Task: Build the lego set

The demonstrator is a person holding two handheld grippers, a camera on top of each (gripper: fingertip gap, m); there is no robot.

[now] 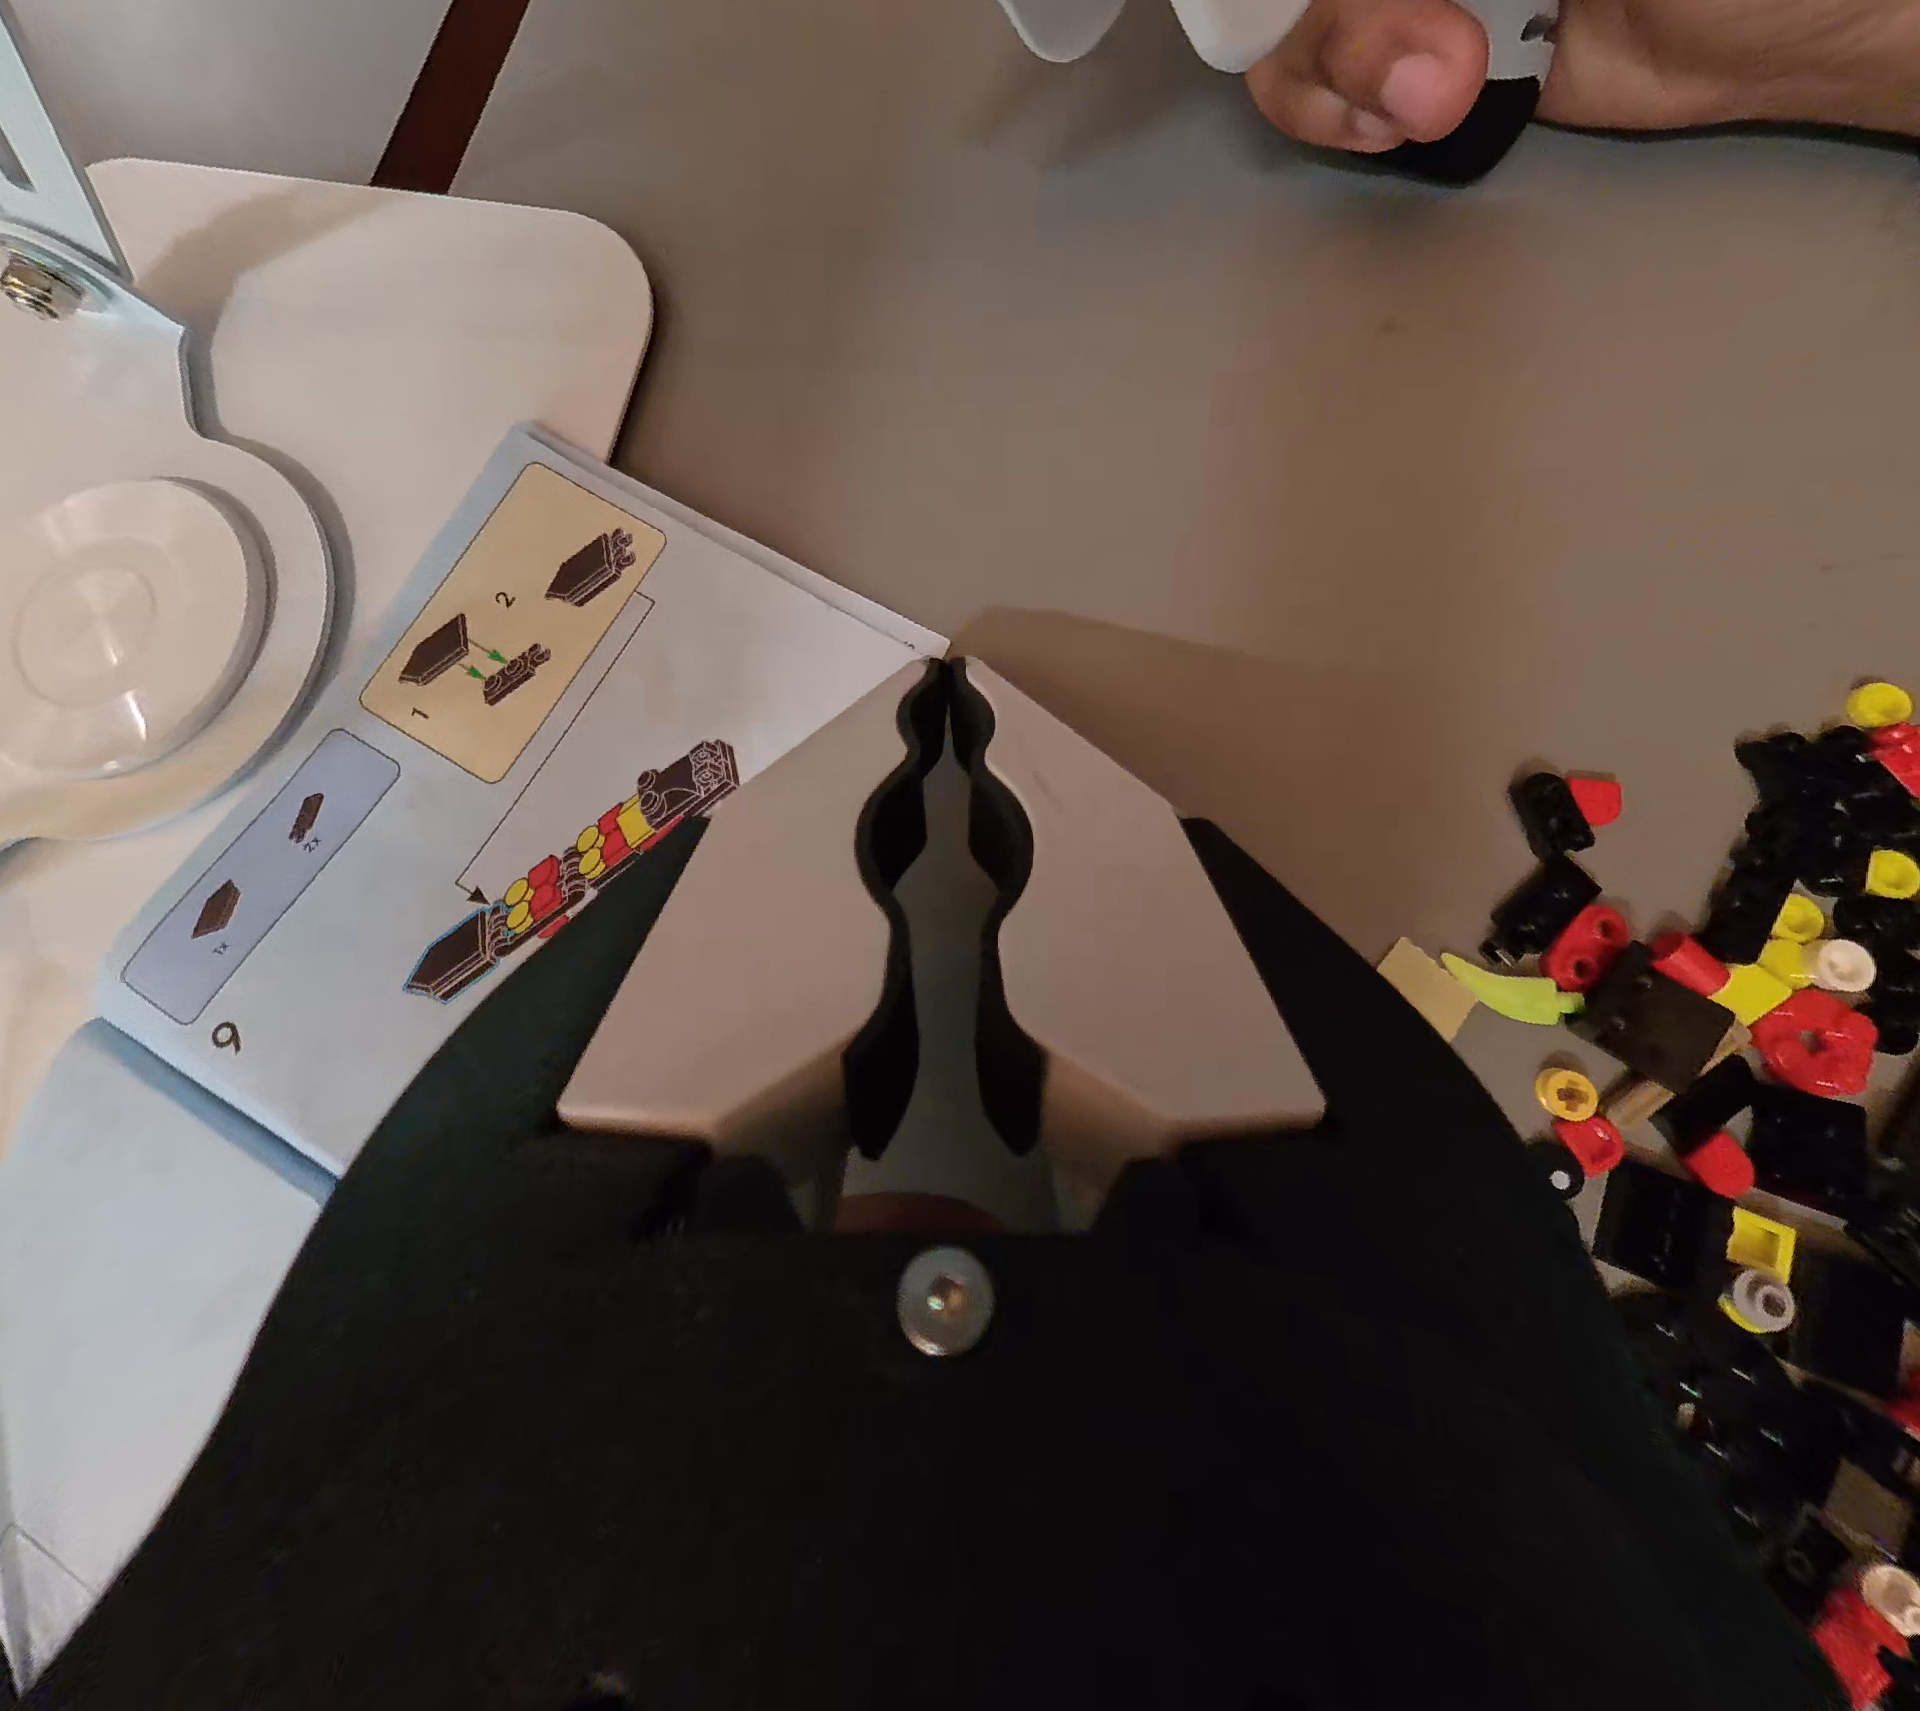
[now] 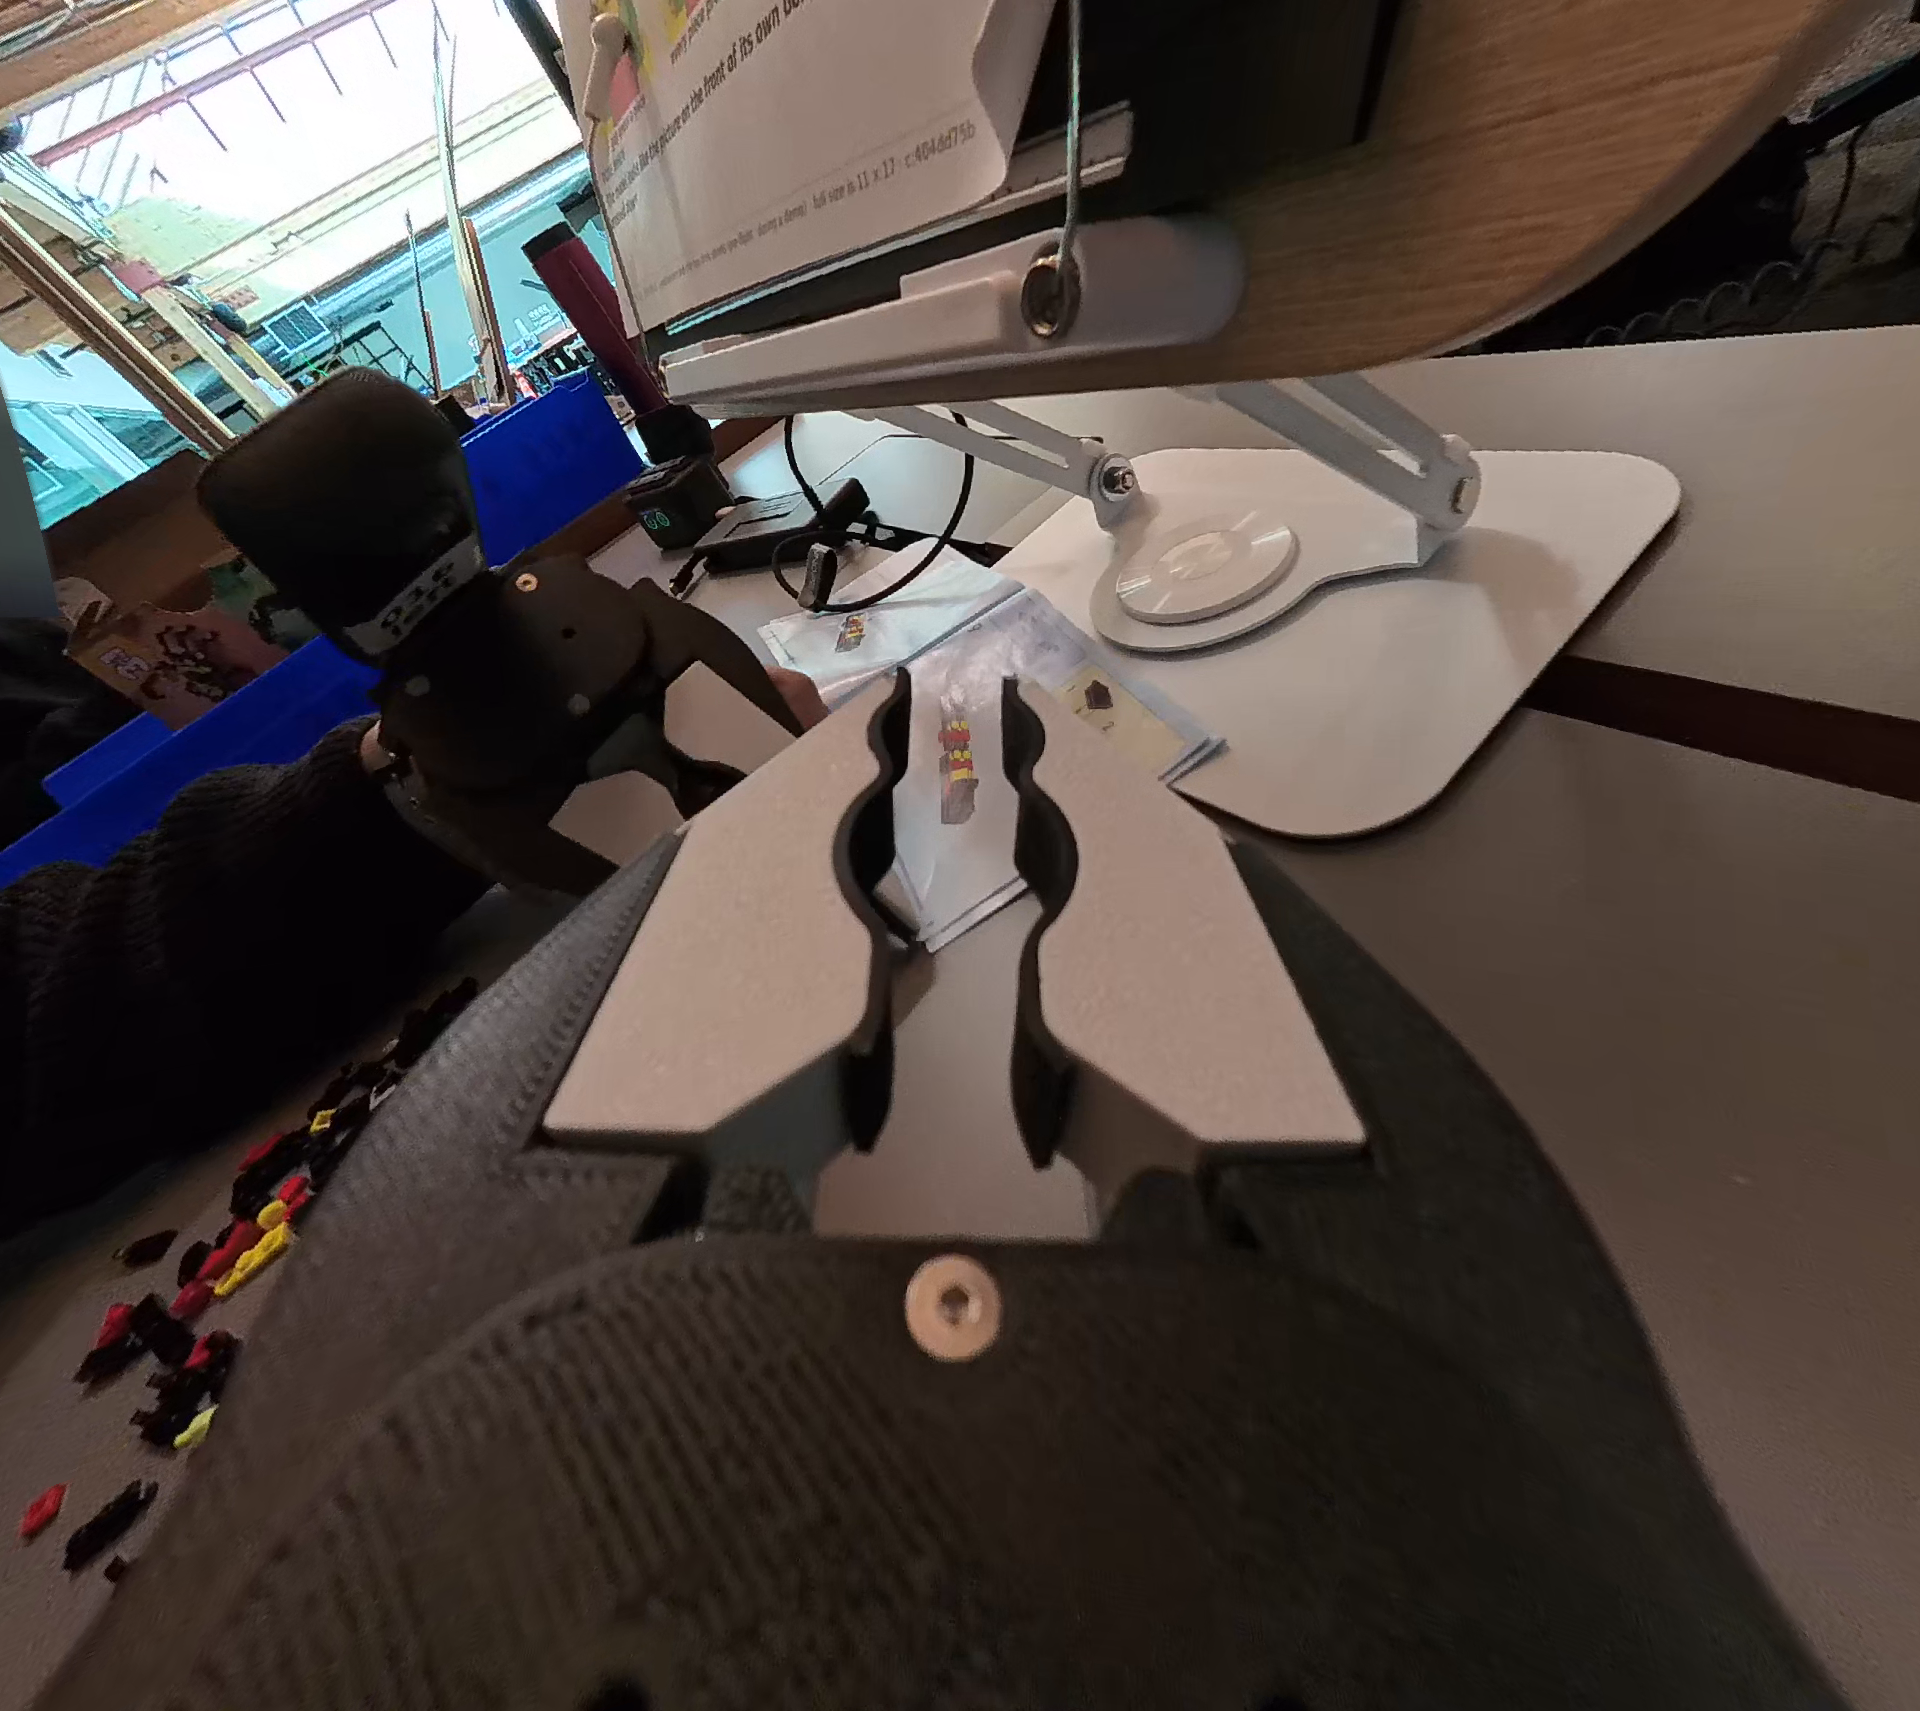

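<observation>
While the left gripper (image 1: pixel 948 669) hovers over the near right corner of the instruction booklet (image 1: pixel 582 726), its fingertips are pressed together on nothing. Right gripper (image 2: pixel 954 695) has its fingers apart, empty, aimed at the booklet (image 2: pixel 997 653). Loose lego pieces (image 1: pixel 1756 1027) lie scattered on the grey table (image 1: pixel 1195 373), right of the booklet; no common long axis. White stand base (image 1: pixel 343 373) overlaps the booklet's far left edge

Left wrist view: steep downward, close over table (image 1: pixel 1195 435). Right: low, oblique. Shared: booklet (image 1: pixel 644 705).
</observation>
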